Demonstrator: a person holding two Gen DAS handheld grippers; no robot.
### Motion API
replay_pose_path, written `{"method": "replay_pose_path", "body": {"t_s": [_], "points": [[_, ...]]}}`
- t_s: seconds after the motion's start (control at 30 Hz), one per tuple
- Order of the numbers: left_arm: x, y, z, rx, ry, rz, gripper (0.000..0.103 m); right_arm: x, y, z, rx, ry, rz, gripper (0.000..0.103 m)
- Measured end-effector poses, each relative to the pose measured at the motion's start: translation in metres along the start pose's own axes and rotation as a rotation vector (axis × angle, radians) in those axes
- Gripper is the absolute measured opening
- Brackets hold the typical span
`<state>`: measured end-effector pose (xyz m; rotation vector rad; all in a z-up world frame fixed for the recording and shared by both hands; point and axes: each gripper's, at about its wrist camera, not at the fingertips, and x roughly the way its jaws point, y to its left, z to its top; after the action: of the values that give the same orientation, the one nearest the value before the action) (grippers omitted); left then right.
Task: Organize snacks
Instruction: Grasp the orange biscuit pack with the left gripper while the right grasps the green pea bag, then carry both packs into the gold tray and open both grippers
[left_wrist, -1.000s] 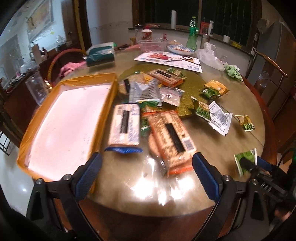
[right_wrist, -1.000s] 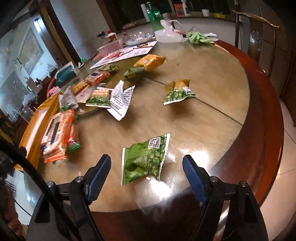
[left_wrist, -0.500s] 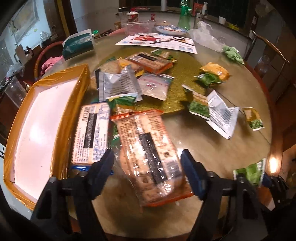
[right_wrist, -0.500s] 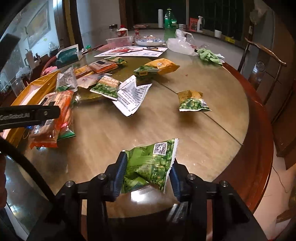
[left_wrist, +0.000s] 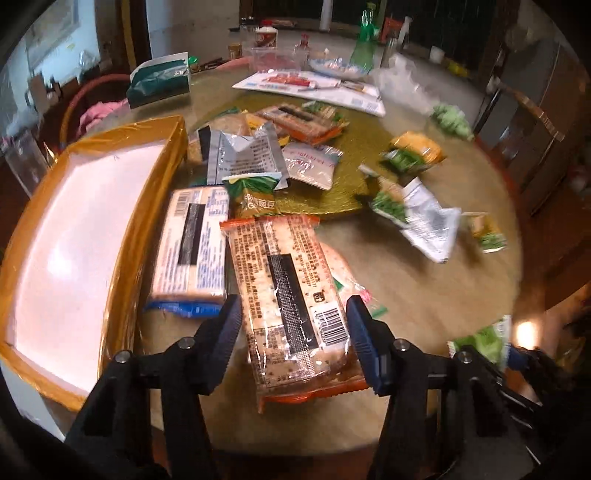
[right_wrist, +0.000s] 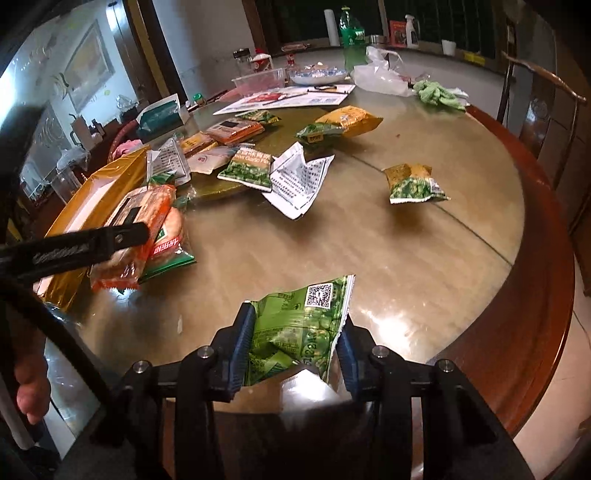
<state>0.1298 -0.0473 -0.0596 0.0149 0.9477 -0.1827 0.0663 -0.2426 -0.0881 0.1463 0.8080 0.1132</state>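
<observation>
Left gripper (left_wrist: 293, 334): jaws just closing, clamped across the orange cracker pack (left_wrist: 291, 299) lying lengthwise between them. Right gripper (right_wrist: 295, 345): jaws clenched on the green pea packet (right_wrist: 299, 328), its far end jutting past the tips.

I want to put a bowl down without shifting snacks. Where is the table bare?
Bare table lies between the white crumpled wrapper, the yellow-green pea bag and the red rim. Crowded: the pile beside the orange tray.

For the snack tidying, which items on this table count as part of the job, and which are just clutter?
Job: orange cracker pack between the left tongs; green pea bag in the right tongs; blue-edged cracker pack; yellow tray.

Clutter: green bottle; plastic bag; green cloth; leaflet.
</observation>
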Motion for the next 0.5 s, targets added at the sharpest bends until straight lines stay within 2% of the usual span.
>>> {"method": "replay_pose_path", "body": {"t_s": [0.13, 0.27, 0.33, 0.5], "points": [[-0.028, 0.015, -0.009, -0.048, -0.051, -0.047, 0.059, -0.010, 0.011, 0.000, -0.015, -0.031, 0.009, 0.042], [-0.065, 0.049, -0.017, -0.164, -0.093, -0.111, 0.059, -0.019, 0.031, 0.004, -0.024, -0.061, 0.087, 0.042], [-0.082, 0.063, -0.020, -0.195, -0.127, -0.108, 0.059, -0.026, 0.051, 0.009, -0.056, -0.077, 0.103, 0.042], [-0.111, 0.108, -0.021, -0.255, -0.204, -0.064, 0.059, -0.035, 0.104, 0.025, -0.144, -0.099, 0.216, 0.042]]}}
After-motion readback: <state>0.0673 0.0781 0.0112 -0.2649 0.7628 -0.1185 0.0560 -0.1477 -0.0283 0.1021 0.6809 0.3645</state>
